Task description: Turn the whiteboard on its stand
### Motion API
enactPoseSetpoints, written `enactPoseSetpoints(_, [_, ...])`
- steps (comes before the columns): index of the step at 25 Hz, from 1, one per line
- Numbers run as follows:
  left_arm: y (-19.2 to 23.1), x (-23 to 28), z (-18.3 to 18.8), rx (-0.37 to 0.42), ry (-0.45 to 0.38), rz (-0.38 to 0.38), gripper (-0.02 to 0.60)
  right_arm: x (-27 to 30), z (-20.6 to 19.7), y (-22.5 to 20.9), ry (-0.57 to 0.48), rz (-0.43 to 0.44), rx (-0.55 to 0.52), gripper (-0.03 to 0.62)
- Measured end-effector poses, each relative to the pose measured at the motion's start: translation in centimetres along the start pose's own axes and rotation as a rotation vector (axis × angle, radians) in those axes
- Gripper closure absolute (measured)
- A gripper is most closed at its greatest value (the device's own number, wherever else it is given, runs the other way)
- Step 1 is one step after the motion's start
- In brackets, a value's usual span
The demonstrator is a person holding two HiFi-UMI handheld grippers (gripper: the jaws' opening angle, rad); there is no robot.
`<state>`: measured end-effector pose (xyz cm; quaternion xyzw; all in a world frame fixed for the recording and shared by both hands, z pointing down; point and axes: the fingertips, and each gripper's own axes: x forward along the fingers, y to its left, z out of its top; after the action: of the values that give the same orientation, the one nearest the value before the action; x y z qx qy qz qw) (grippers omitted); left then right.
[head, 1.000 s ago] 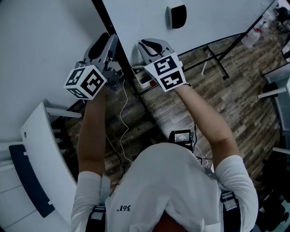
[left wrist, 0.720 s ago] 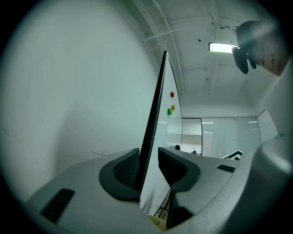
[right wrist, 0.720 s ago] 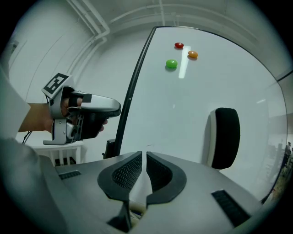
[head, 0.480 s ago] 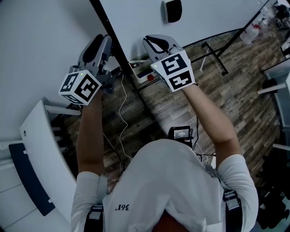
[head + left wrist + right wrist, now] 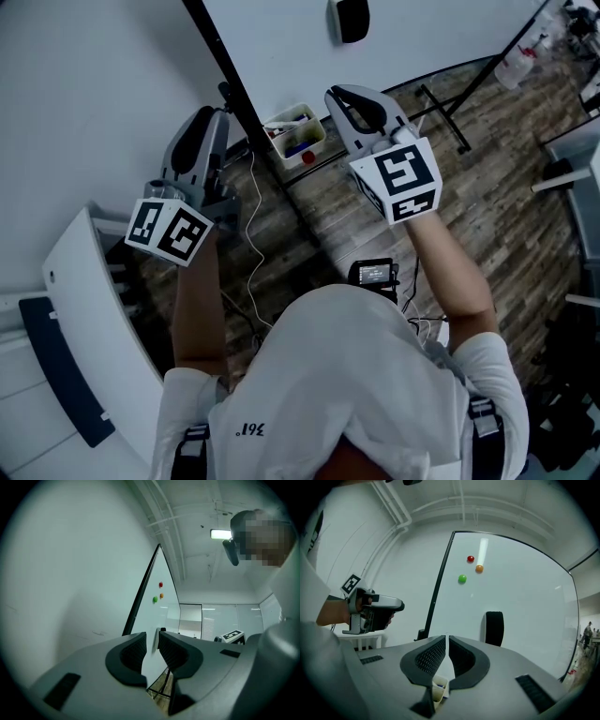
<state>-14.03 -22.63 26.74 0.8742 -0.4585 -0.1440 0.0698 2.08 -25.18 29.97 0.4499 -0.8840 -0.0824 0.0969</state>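
The whiteboard (image 5: 281,47) stands on its stand, its black side frame (image 5: 234,94) running between my two grippers. It carries red (image 5: 470,558), orange (image 5: 479,568) and green (image 5: 462,579) magnets, a black eraser (image 5: 494,627) and a marker tray (image 5: 295,136). My left gripper (image 5: 214,112) hovers left of the frame, a little off it; its jaws are closing with a small gap and nothing between them. In the left gripper view the board (image 5: 164,606) shows nearly edge-on. My right gripper (image 5: 339,94) faces the board's front near the tray, shut and empty, touching nothing.
The stand's black legs (image 5: 445,117) spread over the wooden floor (image 5: 487,187). A white piece of furniture (image 5: 94,309) stands at the left, close to my left arm. A spray bottle (image 5: 520,70) sits at the top right. A thin cable (image 5: 253,216) hangs under the board.
Both grippers have drawn back from the board's edge towards me, the left one down and left, the right one to the right. The marker tray now shows between them.
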Motion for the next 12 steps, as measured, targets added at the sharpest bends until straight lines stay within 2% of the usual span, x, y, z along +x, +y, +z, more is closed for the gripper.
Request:
enactPoseSetpoints(5, [-1.9,-2.2,-2.0,-0.025,0.034,-0.027,0.532,-2.5,0.1,0.2,-0.001,-0.028,-0.046,0.554])
enactPoseSetpoints(12, [-3.8,-4.5,-4.0,-0.064,0.073,-0.049,0.568,-5.5,-0.9,0.5,0.0,-0.038,0.01,0.554])
